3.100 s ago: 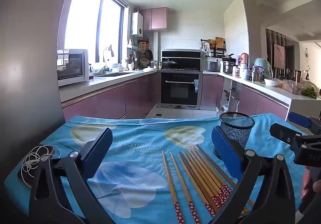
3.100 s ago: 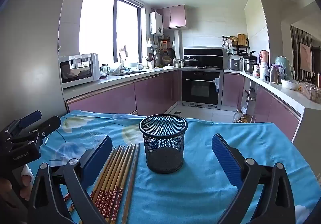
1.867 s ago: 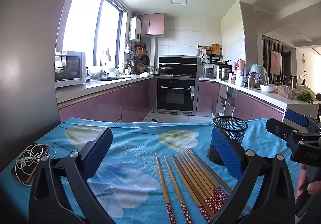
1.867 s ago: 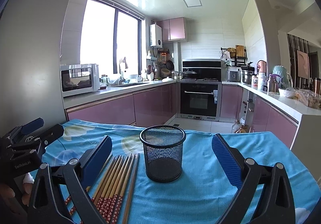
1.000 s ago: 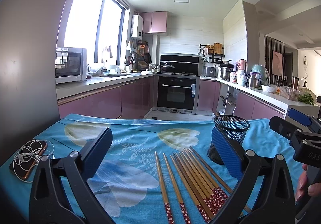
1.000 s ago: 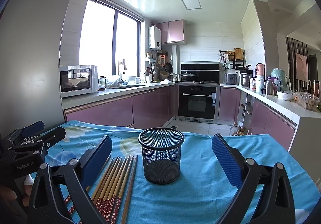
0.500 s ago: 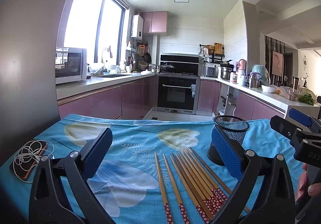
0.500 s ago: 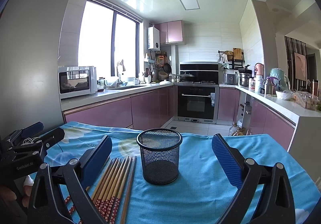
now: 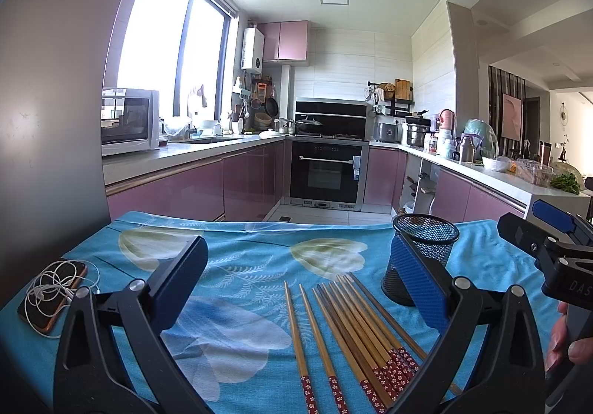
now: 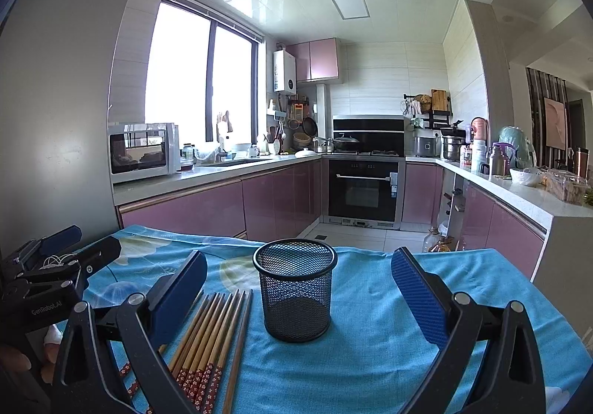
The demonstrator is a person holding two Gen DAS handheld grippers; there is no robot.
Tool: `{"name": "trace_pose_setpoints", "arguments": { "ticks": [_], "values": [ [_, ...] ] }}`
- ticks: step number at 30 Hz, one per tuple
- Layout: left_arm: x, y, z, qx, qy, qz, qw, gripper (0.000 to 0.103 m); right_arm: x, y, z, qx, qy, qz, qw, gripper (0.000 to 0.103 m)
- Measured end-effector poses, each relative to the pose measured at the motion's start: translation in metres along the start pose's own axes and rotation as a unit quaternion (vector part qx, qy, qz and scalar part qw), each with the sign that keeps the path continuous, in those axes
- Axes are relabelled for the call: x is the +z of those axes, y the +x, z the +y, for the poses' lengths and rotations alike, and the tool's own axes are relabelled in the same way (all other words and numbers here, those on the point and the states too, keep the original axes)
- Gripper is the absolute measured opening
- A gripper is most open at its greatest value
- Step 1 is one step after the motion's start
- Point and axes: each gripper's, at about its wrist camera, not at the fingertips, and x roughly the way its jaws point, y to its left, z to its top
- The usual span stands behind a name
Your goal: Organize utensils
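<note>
Several wooden chopsticks with red patterned ends lie side by side on the blue tablecloth; two lie slightly apart on the left. A black mesh cup stands upright just right of them. My left gripper hovers open above the chopsticks, holding nothing. In the right wrist view the mesh cup is centred between the open fingers of my right gripper, with the chopsticks to its left. Each gripper shows at the edge of the other's view.
A phone with white earphones lies at the table's left edge. Beyond the table's far edge are the kitchen floor, pink cabinets and an oven. A grey fridge wall rises at left. A person's fingers hold the right handle.
Both grippers have tilted and shifted slightly; the cup and chopsticks sit a bit differently in each view. Nothing was grasped or moved on the table.
</note>
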Motion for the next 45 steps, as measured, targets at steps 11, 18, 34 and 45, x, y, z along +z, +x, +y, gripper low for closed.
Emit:
{"name": "trace_pose_setpoints", "arguments": {
  "ticks": [11,18,34,45],
  "values": [
    [0.0004,-0.0003,-0.0003,0.0,-0.001,0.0,1.0,0.097,0.0006,-0.0002,0.0004,0.0,0.0,0.0,1.0,0.096],
    [0.0002,-0.0004,0.0002,0.0,-0.001,0.0,1.0,0.098,0.0024,-0.0003,0.0007,0.001,0.0,0.001,1.0,0.096],
    [0.0008,-0.0019,-0.0011,0.0,-0.001,0.0,1.0,0.097,0.0005,0.0022,0.0005,0.003,0.004,0.006,1.0,0.096],
    [0.0014,-0.0014,-0.0024,0.002,0.001,0.007,1.0,0.097,-0.002,0.0048,-0.0008,0.01,0.01,0.017,1.0,0.096]
  ]
}}
